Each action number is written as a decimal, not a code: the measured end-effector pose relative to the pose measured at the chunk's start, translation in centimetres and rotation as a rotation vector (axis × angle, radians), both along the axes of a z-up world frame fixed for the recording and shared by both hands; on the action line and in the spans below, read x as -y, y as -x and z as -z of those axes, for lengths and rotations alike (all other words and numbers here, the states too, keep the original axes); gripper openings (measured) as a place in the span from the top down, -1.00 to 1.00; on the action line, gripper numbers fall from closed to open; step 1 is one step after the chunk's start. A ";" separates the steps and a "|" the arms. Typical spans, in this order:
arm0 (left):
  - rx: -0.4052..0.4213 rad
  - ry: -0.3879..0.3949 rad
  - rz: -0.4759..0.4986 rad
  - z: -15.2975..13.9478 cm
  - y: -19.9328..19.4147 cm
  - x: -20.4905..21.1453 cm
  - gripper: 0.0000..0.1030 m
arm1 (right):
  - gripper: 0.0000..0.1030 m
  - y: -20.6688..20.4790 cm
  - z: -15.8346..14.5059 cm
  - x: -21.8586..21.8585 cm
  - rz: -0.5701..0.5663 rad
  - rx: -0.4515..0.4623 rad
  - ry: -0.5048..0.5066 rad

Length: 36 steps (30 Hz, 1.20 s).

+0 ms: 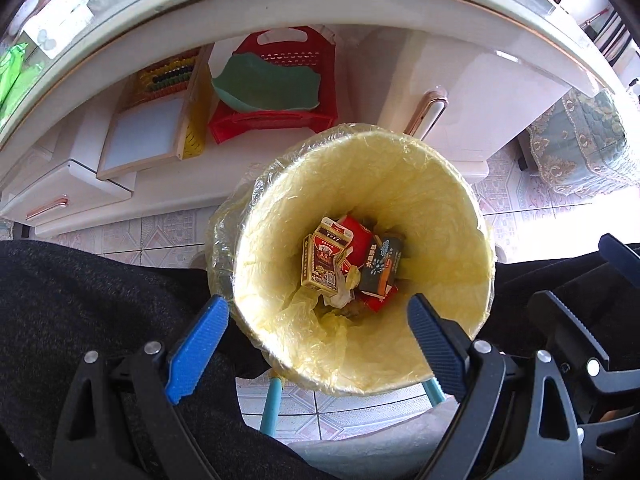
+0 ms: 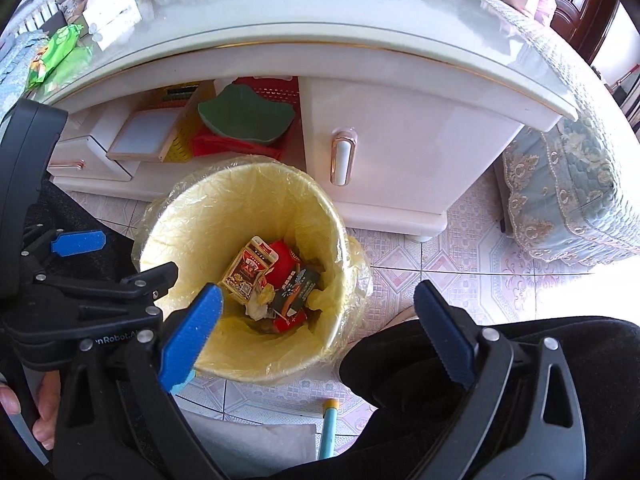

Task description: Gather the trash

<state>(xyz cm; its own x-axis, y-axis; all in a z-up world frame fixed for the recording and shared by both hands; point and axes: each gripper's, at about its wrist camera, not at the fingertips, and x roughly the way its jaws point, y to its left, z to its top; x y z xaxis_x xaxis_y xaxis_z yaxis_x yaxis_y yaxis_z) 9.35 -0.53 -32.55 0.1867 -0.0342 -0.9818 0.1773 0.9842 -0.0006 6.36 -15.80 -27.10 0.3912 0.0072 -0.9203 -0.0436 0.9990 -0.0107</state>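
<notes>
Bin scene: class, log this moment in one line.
left tool open, empty | right tool open, empty | lined bin holds cartons | both above bin

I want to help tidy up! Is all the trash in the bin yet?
Some is: boxes and wrappers lie at the bottom of the yellow-lined bin. Nothing is in hand; the left hand-held gripper and right hand-held gripper are both open and empty. A green packet on the table may be left, if it is trash.

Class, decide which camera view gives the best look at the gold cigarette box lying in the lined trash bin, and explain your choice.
The left wrist view: it looks almost straight down the trash bin, so the gold cigarette box appears large and unobstructed. In the right wrist view the box looks smaller and off-centre, with the right gripper's blue finger close beside it.
</notes>
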 end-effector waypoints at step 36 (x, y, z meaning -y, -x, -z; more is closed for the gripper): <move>0.750 0.035 -0.094 -30.9 10.4 1.5 -0.86 | -0.88 11.5 -26.0 1.5 0.174 0.749 0.103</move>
